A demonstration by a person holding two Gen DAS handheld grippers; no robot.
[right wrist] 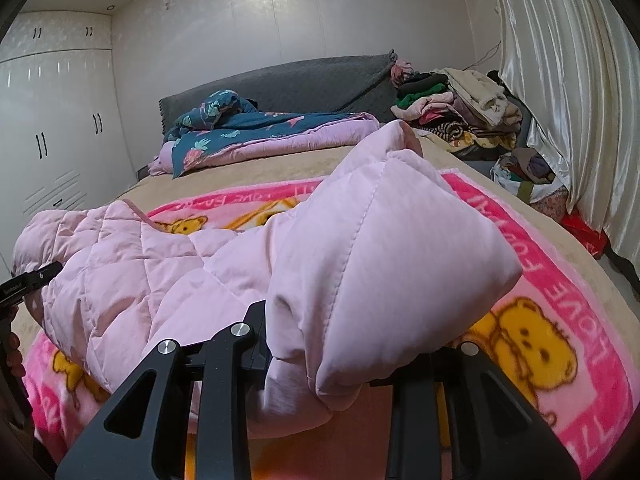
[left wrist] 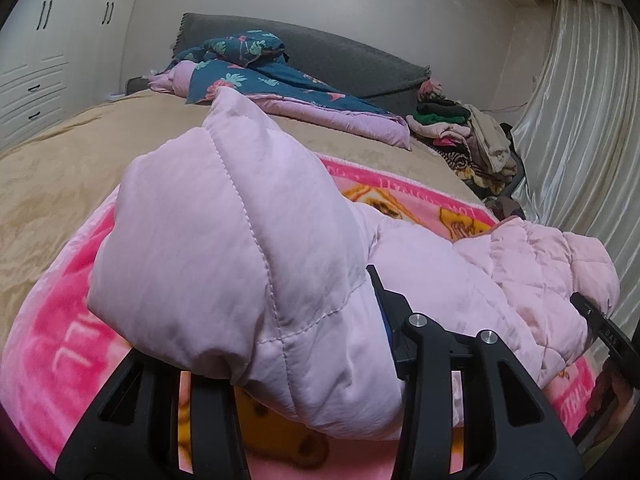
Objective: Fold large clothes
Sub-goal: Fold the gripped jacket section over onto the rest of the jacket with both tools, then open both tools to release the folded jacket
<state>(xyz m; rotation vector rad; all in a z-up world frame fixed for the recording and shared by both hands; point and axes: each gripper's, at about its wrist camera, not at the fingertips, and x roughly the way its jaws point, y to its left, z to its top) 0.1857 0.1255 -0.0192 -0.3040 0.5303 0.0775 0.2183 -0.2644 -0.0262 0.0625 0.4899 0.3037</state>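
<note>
A pale pink quilted jacket (left wrist: 240, 248) hangs between my two grippers above a pink teddy-bear blanket (left wrist: 52, 344) on the bed. My left gripper (left wrist: 320, 340) is shut on one bunched part of the jacket; the fabric drapes over its fingers and hides the tips. My right gripper (right wrist: 340, 340) is shut on another puffy part of the jacket (right wrist: 380, 260), its tips also hidden. The right gripper shows at the right edge of the left wrist view (left wrist: 600, 328). The left gripper shows at the left edge of the right wrist view (right wrist: 24, 284).
A beige bedspread (left wrist: 80, 160) covers the bed. A dark floral and lilac duvet (left wrist: 280, 88) lies against the grey headboard (left wrist: 340, 52). A heap of clothes (right wrist: 460, 108) sits beside the bed by the cream curtain (right wrist: 560, 80). White wardrobes (right wrist: 52, 120) stand on the left.
</note>
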